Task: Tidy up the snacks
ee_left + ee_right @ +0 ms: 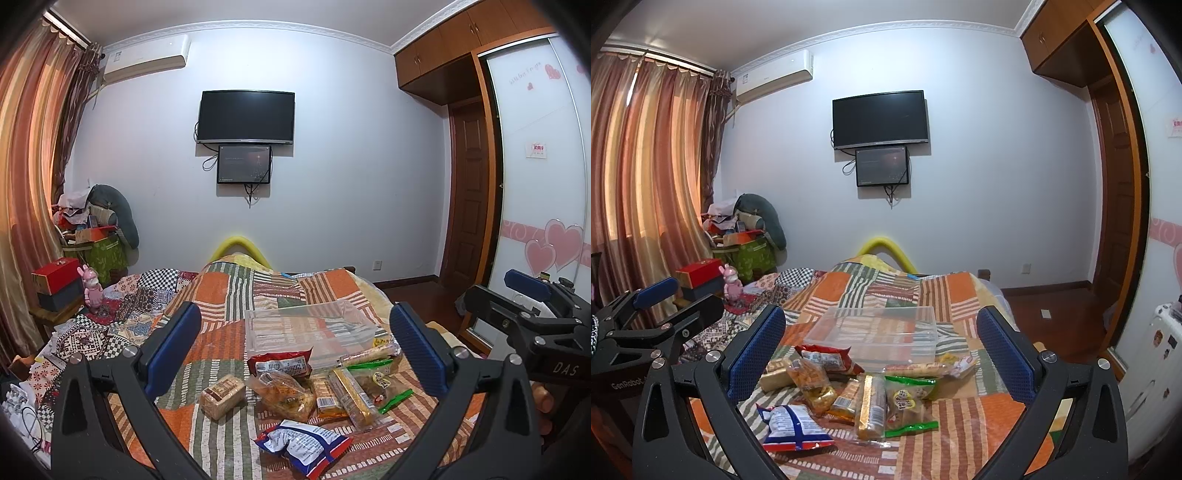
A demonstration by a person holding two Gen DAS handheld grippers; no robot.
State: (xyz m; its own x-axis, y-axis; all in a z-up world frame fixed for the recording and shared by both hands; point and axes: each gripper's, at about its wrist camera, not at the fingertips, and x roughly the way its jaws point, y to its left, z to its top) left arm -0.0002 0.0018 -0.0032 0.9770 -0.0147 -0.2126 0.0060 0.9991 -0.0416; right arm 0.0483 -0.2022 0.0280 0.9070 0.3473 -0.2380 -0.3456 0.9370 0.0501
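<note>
1. The left hand-held gripper [295, 350] fills the lower part of its own view, its two blue-padded fingers [173, 347] spread wide with nothing between them.
2. The right hand-held gripper [881, 350] sits the same way in its own view, blue pads [1004, 354] far apart and holding nothing.
3. In the left wrist view the right hand-held gripper [517, 295] shows at the right edge, with fingertips of the person's hand [543, 402] just below it.
4. In the right wrist view the left hand-held gripper [676, 295] shows at the left edge, its jaws parted.
</note>
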